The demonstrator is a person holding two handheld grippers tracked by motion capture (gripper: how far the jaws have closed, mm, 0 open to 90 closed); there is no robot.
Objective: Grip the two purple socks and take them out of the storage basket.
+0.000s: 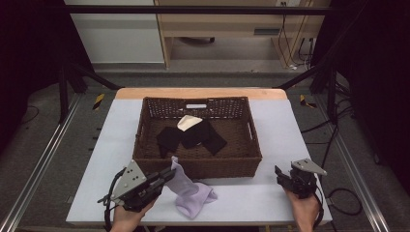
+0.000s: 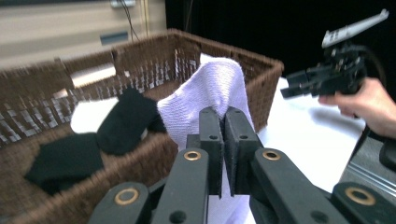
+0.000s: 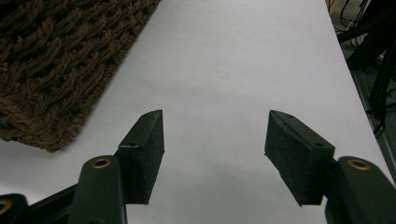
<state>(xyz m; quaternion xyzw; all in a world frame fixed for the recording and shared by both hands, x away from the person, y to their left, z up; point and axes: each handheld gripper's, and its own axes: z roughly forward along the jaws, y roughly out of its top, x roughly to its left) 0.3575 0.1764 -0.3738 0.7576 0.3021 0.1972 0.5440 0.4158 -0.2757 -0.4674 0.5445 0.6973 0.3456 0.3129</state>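
Lilac sock, knit, one end lifted, rest crumpled on table, prob. limp

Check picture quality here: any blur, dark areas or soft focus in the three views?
High view: dim overall, sides nearly black, table evenly lit, the black cloths merge in the basket. Left gripper view: basket and background smeared, the left claw and lilac sock it pinches sharper. Right gripper view: crisp, soft shadow beneath the open right claw.

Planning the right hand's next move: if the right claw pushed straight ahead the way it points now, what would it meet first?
Probably nothing: the open right claw points along bare white table, with the wicker basket off to its side.
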